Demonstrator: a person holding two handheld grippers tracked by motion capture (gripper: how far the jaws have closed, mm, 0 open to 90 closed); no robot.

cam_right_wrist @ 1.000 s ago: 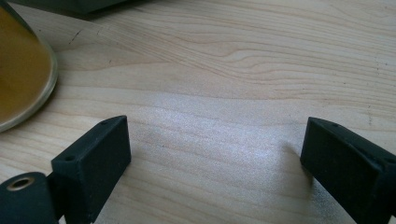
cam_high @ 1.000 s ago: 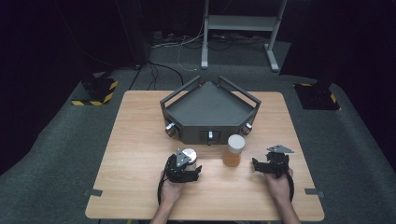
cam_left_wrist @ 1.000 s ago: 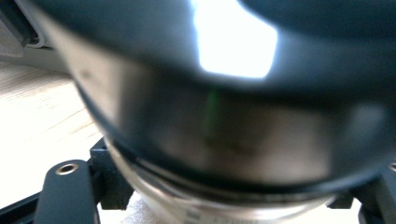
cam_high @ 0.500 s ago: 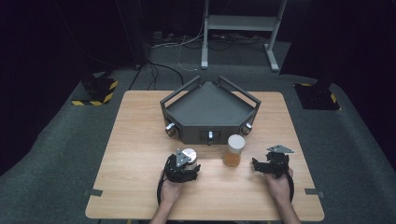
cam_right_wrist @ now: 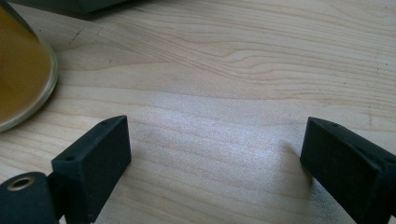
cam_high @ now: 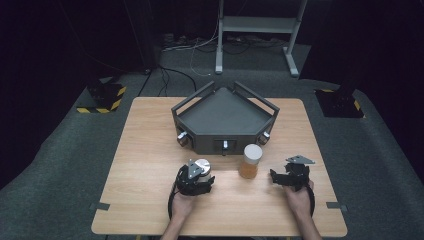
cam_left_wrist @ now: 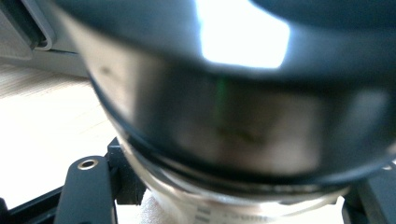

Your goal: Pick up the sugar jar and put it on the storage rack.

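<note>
High view: left gripper [cam_high: 196, 176] at 7 o'clock on the worktop [cam_high: 150, 150], its fingers just closed on a small silver-capped jar [cam_high: 202, 167]. Amber jar with white lid [cam_high: 249, 161] stands just beside at 3 o'clock of it, in front of the dark angular tray [cam_high: 225, 117]. Right gripper [cam_high: 290, 176] at 5 o'clock, apart from the amber jar.

Left gripper view: silver-capped jar [cam_left_wrist: 224, 116] close up and blurred, clamped between the fingers [cam_left_wrist: 88, 186].

Right gripper view: fingers [cam_right_wrist: 93, 154] wide, bare wood between; amber jar [cam_right_wrist: 21, 70] at 10 o'clock.
</note>
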